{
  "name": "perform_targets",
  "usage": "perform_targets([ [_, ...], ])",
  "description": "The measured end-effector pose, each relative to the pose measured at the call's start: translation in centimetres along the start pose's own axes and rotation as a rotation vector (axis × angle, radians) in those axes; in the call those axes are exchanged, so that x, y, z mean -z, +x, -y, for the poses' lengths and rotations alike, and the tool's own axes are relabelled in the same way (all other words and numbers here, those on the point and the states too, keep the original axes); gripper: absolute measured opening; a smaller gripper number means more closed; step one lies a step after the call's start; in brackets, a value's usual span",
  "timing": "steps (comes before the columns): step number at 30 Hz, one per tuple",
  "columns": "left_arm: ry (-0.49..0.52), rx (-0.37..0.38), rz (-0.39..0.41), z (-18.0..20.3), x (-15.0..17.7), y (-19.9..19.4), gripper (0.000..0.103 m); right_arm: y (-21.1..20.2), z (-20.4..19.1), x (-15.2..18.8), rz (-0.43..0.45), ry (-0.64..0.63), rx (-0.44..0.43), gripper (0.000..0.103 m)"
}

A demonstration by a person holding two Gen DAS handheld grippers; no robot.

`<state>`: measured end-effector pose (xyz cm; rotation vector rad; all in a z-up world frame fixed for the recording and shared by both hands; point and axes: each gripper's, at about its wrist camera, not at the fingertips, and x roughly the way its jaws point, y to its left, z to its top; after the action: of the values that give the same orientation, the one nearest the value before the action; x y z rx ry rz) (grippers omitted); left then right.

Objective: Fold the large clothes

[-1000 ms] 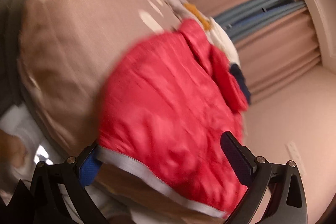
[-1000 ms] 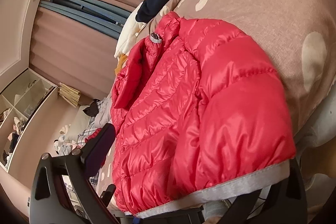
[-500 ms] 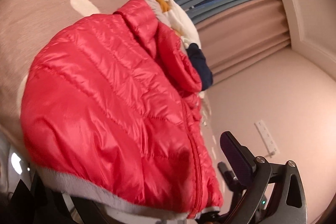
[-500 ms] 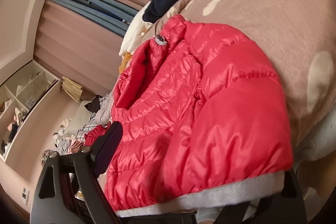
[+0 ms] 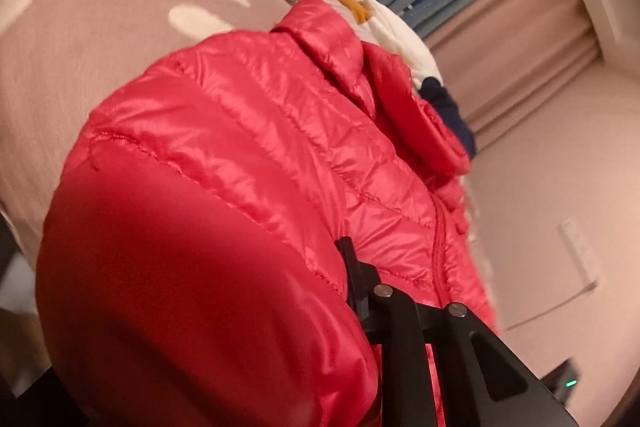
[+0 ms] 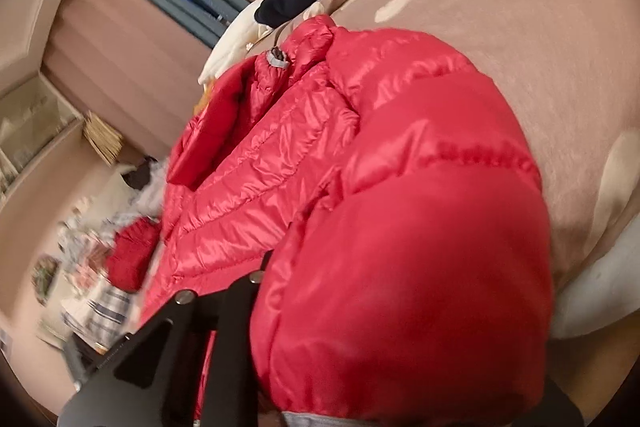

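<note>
A glossy red quilted puffer jacket (image 5: 248, 163), laid on a beige bedcover with pale spots (image 5: 88, 39), is clamped at its hem by the left gripper (image 5: 344, 267) and right gripper (image 6: 272, 267), both jaws having just closed from wide open.

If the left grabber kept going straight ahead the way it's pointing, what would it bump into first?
Most likely the red puffy jacket itself. The left gripper is already shut on its bottom edge, and the jacket fills the view ahead, lying on the spotted beige bedcover.
</note>
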<state>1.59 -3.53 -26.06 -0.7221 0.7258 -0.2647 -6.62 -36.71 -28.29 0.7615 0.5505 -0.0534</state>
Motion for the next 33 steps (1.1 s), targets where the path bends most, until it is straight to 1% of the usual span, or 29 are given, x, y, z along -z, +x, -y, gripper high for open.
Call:
perform_targets([
  [1,0.021,-0.021,0.009,0.3,0.0,-0.3,0.018,-0.3,-0.2,-0.1,0.003,-0.003,-0.002,0.014],
  [3,0.055,-0.055,0.035,0.9,-0.2,-1.4,0.017,-1.1,-0.3,-0.6,0.018,0.011,-0.036,0.014],
  [7,0.116,-0.063,0.100,2.3,-0.9,-3.9,0.017,-3.6,-1.5,-1.7,0.077,-0.017,-0.076,0.013],
  [12,0.179,-0.057,0.184,4.8,-1.5,-7.5,0.016,-6.8,-3.9,-2.4,0.137,-0.066,-0.132,0.014],
  [15,0.187,-0.040,0.203,5.8,-2.1,-9.2,0.016,-8.7,-5.0,-2.8,0.173,-0.098,-0.154,0.014],
  [18,0.204,-0.025,0.234,7.0,-3.0,-10.9,0.016,-10.6,-6.1,-3.3,0.202,-0.116,-0.198,0.014],
  [21,0.235,-0.015,0.273,8.1,-3.5,-12.5,0.016,-11.8,-7.8,-4.0,0.226,-0.160,-0.205,0.014],
  [24,0.254,-0.017,0.314,9.2,-4.4,-12.8,0.016,-12.5,-9.2,-4.7,0.267,-0.189,-0.210,0.014],
  [26,0.260,-0.023,0.322,9.6,-4.9,-12.8,0.016,-12.2,-9.9,-5.2,0.280,-0.207,-0.201,0.014],
  [30,0.305,-0.035,0.308,10.6,-7.0,-10.8,0.016,-10.4,-9.9,-6.8,0.270,-0.181,-0.203,0.017],
  [33,0.312,-0.029,0.299,11.1,-8.1,-9.2,0.016,-8.8,-10.0,-7.8,0.257,-0.179,-0.174,0.017],
])
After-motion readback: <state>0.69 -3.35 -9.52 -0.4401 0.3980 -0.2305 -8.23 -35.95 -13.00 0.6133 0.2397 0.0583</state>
